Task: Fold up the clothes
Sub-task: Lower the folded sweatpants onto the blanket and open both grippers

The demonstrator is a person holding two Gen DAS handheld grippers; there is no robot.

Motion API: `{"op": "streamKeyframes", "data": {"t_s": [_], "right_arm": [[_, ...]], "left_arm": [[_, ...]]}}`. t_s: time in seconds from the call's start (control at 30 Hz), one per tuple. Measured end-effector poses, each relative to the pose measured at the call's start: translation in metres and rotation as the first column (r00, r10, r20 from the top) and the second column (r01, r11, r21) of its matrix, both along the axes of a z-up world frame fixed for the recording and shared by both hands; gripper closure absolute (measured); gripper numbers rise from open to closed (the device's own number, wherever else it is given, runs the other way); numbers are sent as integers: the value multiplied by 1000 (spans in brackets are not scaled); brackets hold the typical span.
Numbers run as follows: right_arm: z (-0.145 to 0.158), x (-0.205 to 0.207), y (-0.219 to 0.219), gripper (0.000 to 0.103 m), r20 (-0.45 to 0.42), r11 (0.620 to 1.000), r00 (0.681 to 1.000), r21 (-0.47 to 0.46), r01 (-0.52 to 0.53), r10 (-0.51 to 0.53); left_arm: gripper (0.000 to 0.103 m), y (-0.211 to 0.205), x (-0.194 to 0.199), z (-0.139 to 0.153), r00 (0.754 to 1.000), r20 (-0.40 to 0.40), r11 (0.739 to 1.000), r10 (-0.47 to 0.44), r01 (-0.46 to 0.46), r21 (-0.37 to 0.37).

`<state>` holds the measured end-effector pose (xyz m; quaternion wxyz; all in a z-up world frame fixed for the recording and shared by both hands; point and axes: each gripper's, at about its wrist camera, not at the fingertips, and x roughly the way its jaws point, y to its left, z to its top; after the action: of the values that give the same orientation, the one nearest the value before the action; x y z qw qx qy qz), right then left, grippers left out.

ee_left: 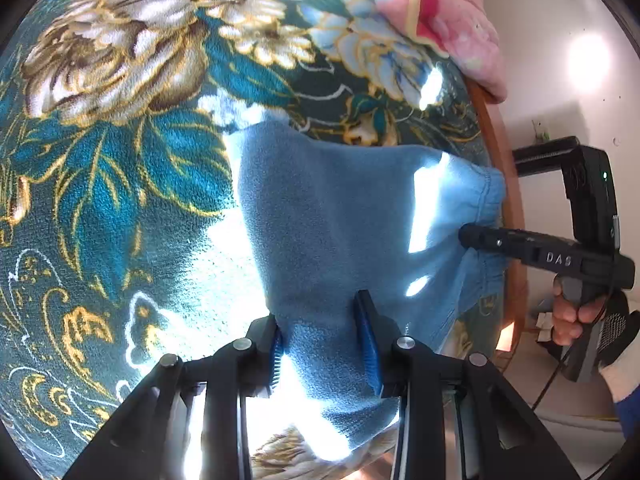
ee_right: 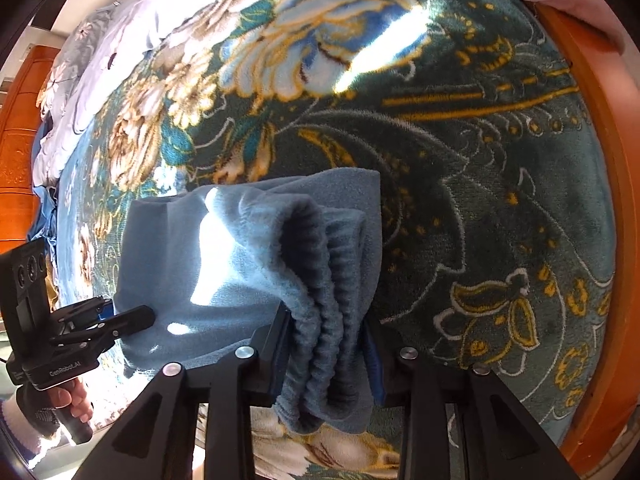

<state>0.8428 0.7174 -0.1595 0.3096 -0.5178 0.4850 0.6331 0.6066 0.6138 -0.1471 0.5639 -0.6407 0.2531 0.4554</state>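
Floral teal blanket covers the bed, wooden bed rim along its edge, pink quilt bunched at the far side, white wall behind. No containers in view. Blue fleece garment lies folded flat on the blanket, sun patches across it. My left gripper has one end of the fleece between its jaws; pads sit at the cloth, left pad touching, right one I cannot tell if pressing. My right gripper has the ribbed elastic hem bunched between its jaws, cloth filling the gap. My hand shows on the right gripper's handle.
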Motion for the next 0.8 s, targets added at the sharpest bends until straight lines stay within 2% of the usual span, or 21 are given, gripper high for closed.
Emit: {"op": "streamKeyframes", "data": {"t_s": [0.1,0.2,0.3,0.4,0.47,0.5,0.57,0.63,0.8], "right_arm": [[11,-1,-4,55,29,998,999,55,-19,17],[32,2,-10,49,37,992,999,126,-1,-4],[58,0,-24,49,62,974,998,227,-13,-1],[70,-8,-43,49,63,964,998,263,-29,13],[70,-13,-51,52,56,964,998,261,-40,26],[69,-14,-57,58,53,967,998,250,-46,34],[63,-17,-64,61,51,972,998,228,-56,46],[55,-21,-67,73,52,975,997,213,-63,53],[51,-26,-65,75,28,976,1000,216,-18,12]], "left_arm": [[64,-3,-4,14,999,-45,1000,11,-11,9],[62,-10,-9,33,992,-121,999,36,-32,35],[61,-19,-9,56,980,-191,995,53,-35,96],[61,-19,6,68,974,-223,989,36,-3,145],[61,-19,20,71,973,-231,986,11,27,162],[61,-16,28,66,974,-227,987,-3,39,154],[61,-15,40,54,977,-211,990,-28,57,130],[61,-16,47,45,977,-208,992,-46,70,108],[61,-19,50,37,976,-211,994,-59,78,82]]}}
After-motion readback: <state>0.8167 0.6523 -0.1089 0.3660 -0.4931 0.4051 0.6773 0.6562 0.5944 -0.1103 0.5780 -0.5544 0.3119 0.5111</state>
